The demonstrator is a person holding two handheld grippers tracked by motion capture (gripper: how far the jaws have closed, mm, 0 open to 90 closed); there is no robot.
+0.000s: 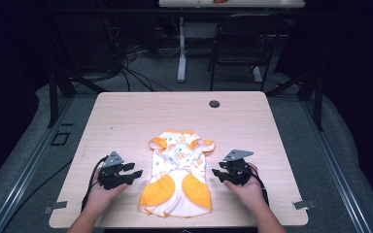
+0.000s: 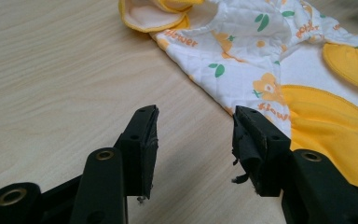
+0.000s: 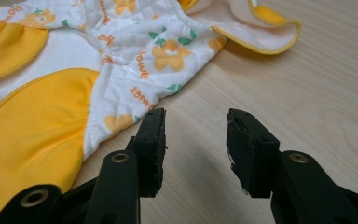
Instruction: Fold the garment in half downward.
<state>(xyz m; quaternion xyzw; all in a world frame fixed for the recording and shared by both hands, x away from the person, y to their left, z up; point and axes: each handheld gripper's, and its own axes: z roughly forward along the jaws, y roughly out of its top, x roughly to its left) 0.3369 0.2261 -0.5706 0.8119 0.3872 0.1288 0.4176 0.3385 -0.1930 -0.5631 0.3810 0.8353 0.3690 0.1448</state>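
Note:
A small white quilted garment (image 1: 178, 171) with orange flower prints and yellow panels lies flat on the table's near middle. My left gripper (image 1: 132, 174) rests on the table just left of it, jaws open and empty. In the left gripper view the garment (image 2: 270, 60) lies ahead and right, its edge close to the left gripper (image 2: 196, 135). My right gripper (image 1: 217, 173) sits just right of the garment, open and empty. In the right gripper view the garment (image 3: 84, 79) spreads to the left, its hem almost at the right gripper (image 3: 196, 135).
The light wooden table (image 1: 141, 116) has a round dark grommet (image 1: 214, 104) near its far edge. Beyond the table stand a black chair (image 1: 243, 43) and a white table leg (image 1: 181, 48), with cables on the floor. Bare wood surrounds the garment.

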